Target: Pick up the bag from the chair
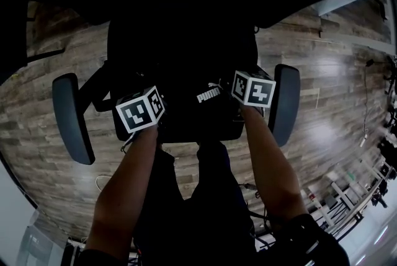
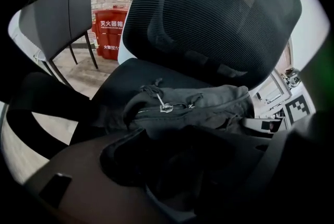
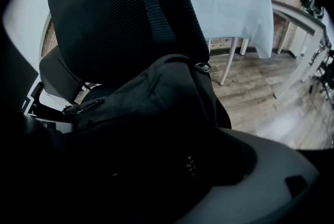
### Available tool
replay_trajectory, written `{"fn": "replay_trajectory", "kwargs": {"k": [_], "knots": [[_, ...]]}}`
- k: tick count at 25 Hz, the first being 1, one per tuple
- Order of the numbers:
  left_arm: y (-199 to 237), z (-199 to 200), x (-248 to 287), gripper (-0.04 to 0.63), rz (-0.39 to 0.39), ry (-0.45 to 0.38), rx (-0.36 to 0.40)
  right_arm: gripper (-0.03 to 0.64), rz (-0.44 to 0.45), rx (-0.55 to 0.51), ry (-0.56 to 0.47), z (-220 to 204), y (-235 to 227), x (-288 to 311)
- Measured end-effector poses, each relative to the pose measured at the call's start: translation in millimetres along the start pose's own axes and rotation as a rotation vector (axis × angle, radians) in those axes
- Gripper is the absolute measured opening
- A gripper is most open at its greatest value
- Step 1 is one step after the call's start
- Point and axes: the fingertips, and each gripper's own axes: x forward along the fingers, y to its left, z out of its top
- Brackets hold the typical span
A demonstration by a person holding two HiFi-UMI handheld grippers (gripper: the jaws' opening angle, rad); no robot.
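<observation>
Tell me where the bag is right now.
In the head view the bag lies at centre on the chair seat, between its two armrests and just in front of the mesh backrest.

The bag (image 2: 209,103) is matt, dark grey cloth with a shiny metal zip pull (image 2: 166,108). The chair's backrest (image 2: 219,14) is black mesh, its armrests (image 1: 73,117) smooth and matt. The floor (image 1: 322,134) is glossy wood plank.

My head camera looks steeply down from right above onto the chair (image 1: 73,116). Both gripper cameras sit low and close, facing the backrest (image 2: 219,14), sharing the bag (image 3: 151,97) from opposite sides.
</observation>
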Motion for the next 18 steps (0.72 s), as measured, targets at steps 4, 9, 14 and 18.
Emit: {"fn": "replay_trajectory", "kwargs": {"k": [4,9,14,18], "knots": [[-9.5,2.2,-1.9,0.22,-0.004,-0.014,0.018,0.47,0.013,-0.02,0.022,-0.5,3.0,-0.1],[-11.7,4.9,-10.1,0.145,-0.009,-0.016,0.086,0.174,-0.009,-0.049,0.047,-9.7,4.8,-11.7],[4.9,6.3,-27.6,0.115,0.02,-0.049,0.161,0.089,0.077,-0.058,0.101,-49.1,32.7,-21.5],[10.6,-2.6,-43.3,0.069,-0.012,-0.078,0.197,0.081,0.091,-0.055,0.076,-68.7,46.9,-34.2]]}}
